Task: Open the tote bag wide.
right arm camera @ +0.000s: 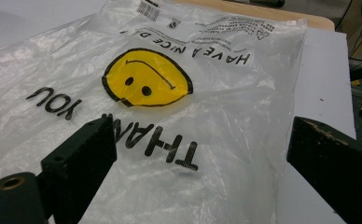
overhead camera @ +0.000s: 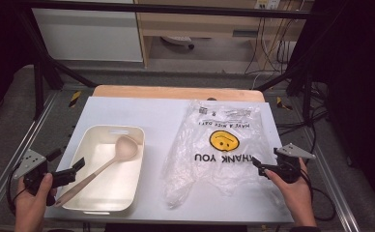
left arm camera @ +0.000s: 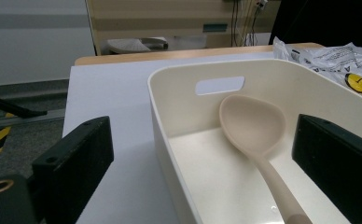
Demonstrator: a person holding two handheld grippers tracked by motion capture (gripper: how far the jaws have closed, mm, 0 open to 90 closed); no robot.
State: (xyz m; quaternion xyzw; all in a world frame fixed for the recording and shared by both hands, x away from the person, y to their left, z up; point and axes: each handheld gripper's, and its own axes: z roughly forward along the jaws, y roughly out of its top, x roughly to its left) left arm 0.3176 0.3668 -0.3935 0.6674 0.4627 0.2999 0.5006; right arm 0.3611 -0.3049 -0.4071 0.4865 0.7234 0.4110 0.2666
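A cream plastic tub (overhead camera: 112, 128) sits at the table's front left, and a beige ladle (overhead camera: 125, 147) lies in it with its handle over the near left rim. To the right lies a clear plastic bag (overhead camera: 219, 145), flat, printed with a yellow smiley and "THANK YOU". My left gripper (overhead camera: 68, 161) is open beside the tub's near left corner, close to the ladle's handle. The tub's left wall (left arm camera: 207, 67) and the ladle (left arm camera: 254, 123) stand between its jaws. My right gripper (overhead camera: 265, 157) is open at the bag's right edge, low over the bag (right arm camera: 170, 116).
A white sheet (overhead camera: 137, 111) covers the table, with a wooden edge (overhead camera: 176, 92) at the back. Metal frame rails (overhead camera: 11, 159) run along both sides. Cables (overhead camera: 272, 43) and furniture stand on the floor beyond the table.
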